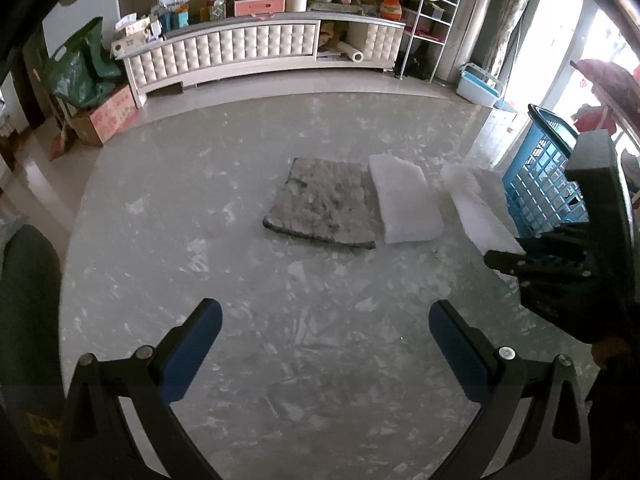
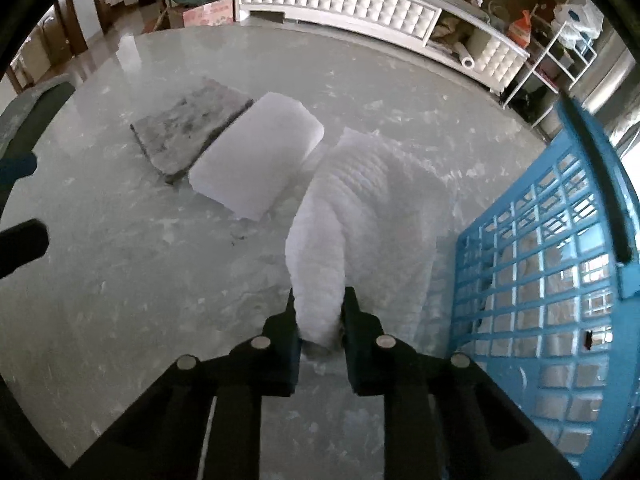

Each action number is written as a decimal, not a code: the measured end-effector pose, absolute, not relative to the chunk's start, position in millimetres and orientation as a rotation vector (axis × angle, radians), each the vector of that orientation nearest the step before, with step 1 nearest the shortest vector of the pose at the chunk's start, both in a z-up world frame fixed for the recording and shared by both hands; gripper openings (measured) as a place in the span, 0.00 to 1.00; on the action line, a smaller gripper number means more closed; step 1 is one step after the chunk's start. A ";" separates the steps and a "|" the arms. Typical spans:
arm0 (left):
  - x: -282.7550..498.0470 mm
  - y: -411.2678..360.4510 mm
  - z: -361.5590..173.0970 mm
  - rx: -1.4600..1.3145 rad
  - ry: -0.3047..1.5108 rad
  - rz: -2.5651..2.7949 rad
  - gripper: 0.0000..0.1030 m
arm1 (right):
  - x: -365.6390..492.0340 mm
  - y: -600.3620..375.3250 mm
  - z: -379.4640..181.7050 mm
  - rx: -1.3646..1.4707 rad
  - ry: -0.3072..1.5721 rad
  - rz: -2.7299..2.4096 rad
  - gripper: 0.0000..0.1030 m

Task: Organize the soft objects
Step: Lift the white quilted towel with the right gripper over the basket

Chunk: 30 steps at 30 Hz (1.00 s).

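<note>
Progress looks early: my right gripper pinches the ribbed white pad beside the blue basket, my left gripper gapes empty, two pads wait on the counter.

A quilted white pad sits mid-frame in the right wrist view, its near corner pulled up into a bunched fold. Left of it, a smooth white foam block lies flat, touching or nearly touching a flat, mottled grey mat at upper left.
</note>
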<state>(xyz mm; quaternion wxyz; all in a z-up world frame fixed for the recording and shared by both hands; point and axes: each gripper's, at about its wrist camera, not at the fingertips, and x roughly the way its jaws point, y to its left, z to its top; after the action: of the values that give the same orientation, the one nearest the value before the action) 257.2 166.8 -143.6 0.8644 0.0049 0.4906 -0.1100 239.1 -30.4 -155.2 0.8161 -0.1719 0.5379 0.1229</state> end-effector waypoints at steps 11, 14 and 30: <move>246.5 156.1 -110.7 0.014 0.986 -0.274 1.00 | 219.1 -38.4 -111.8 -0.210 1.117 0.379 0.14; 244.8 154.6 -102.5 -0.017 0.984 -0.302 1.00 | 219.6 -45.6 -98.2 -0.161 1.108 0.416 0.14; 267.7 148.8 -103.4 0.085 1.054 -0.248 1.00 | 211.2 -106.3 -19.1 -0.018 0.980 0.466 0.14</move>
<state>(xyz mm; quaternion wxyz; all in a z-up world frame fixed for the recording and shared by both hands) 267.7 148.8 -103.4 0.8562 0.0404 0.5014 -0.1180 211.2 -106.3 -19.1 0.8563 -0.0088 0.4664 0.2218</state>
